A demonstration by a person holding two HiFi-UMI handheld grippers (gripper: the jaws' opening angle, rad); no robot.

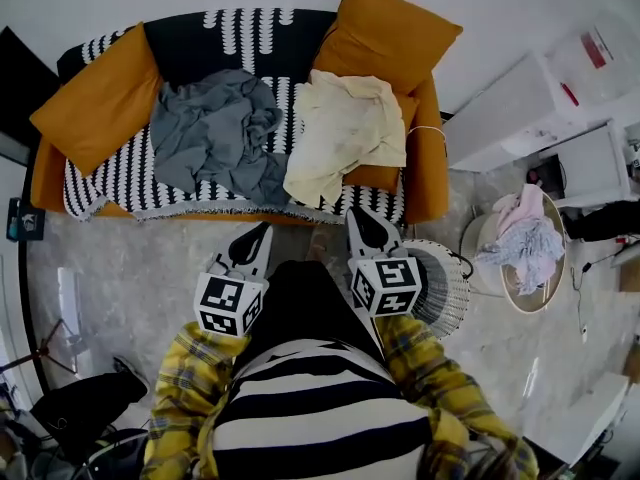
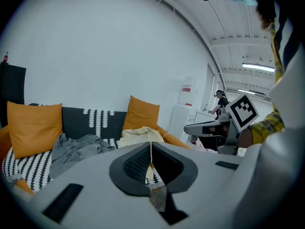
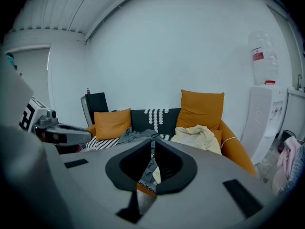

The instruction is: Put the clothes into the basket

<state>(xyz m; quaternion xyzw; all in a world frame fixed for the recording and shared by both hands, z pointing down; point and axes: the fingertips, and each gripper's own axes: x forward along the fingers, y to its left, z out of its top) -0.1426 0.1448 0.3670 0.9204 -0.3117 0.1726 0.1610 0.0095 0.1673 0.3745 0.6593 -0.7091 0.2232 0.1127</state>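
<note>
A grey garment (image 1: 215, 133) lies crumpled on the left half of the black-and-white sofa (image 1: 240, 38). A cream garment (image 1: 345, 128) is heaped on the right half, against the orange armrest. A white wire basket (image 1: 450, 268) stands on the floor by the sofa's right front corner. My left gripper (image 1: 264, 230) and right gripper (image 1: 356, 214) hover side by side over the floor just short of the sofa's front edge, both shut and empty. Past the left gripper's (image 2: 151, 145) shut tips I see both garments (image 2: 76, 149) (image 2: 138, 133). The right gripper (image 3: 153, 142) points between them (image 3: 136, 135) (image 3: 195, 136).
Orange cushions (image 1: 95, 98) (image 1: 395, 28) sit at both ends of the sofa. A round stand (image 1: 510, 293) heaped with pink and blue clothes stands right of the basket. White cabinets (image 1: 510, 108) and a water dispenser (image 1: 600, 58) fill the right side. Dark gear (image 1: 75, 408) lies at the lower left.
</note>
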